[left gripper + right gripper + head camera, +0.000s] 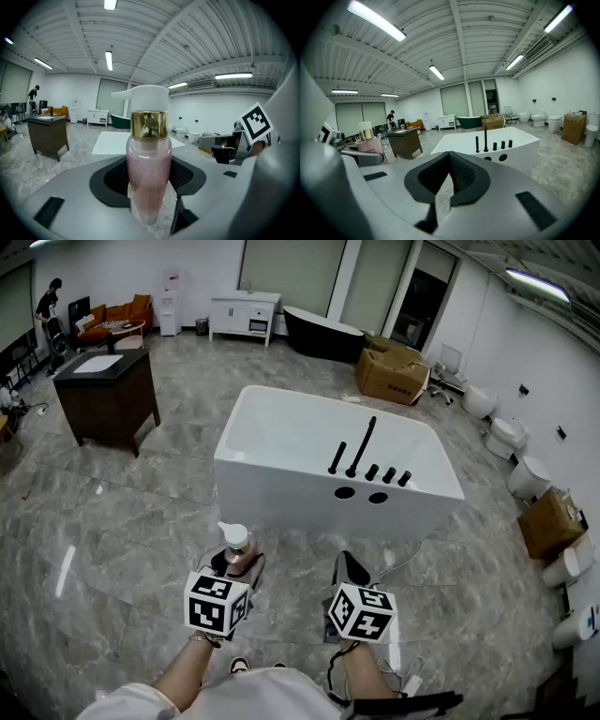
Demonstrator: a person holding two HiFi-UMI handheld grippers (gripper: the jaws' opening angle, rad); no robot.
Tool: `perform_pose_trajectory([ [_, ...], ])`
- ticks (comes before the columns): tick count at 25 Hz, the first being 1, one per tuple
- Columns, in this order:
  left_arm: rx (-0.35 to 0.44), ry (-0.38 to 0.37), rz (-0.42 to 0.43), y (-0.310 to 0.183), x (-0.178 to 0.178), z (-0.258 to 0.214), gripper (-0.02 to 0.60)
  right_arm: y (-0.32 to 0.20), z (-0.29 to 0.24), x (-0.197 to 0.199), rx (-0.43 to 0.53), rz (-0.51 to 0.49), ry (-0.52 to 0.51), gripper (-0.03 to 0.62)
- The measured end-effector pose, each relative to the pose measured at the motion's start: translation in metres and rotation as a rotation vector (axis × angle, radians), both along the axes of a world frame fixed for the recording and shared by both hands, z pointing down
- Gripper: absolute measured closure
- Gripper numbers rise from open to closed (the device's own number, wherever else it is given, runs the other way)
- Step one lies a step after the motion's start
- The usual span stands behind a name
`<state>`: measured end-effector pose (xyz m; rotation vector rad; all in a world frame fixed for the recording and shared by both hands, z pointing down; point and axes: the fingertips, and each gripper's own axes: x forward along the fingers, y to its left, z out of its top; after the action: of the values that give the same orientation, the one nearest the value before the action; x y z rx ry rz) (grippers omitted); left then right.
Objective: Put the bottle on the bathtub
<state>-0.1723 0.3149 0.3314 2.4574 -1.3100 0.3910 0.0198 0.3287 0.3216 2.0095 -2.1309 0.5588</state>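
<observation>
Your left gripper (240, 566) clamps the bottle (149, 168) upright, ready for the bathtub (281, 491) ahead, your right gripper (349, 568) closed, empty

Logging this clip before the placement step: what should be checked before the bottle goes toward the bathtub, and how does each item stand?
1. Bottle held: ok, upright in the left gripper.
2. Pump head on: ok, it sits on the gold collar.
3. Right gripper free: ok, jaws together, nothing between.
4. Bottle at the bathtub: not ok, the tub stands ahead, apart from it.
5. Bare spot on the near ledge: ok, left of the black taps.
</observation>
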Motion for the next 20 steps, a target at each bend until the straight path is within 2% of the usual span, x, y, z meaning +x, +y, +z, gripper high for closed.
perform_pose_trajectory([
  [7,-0.009,0.009,0.005,-0.004,-0.006,-0.001,0.345,-0.004,0.0,-0.013,-0.01,-0.01,-0.057,0.568],
  [20,0.012,0.002,0.032,-0.026,-0.033,-0.002,0.345,-0.019,-0.002,-0.035,0.009,0.043,-0.058,0.568],
])
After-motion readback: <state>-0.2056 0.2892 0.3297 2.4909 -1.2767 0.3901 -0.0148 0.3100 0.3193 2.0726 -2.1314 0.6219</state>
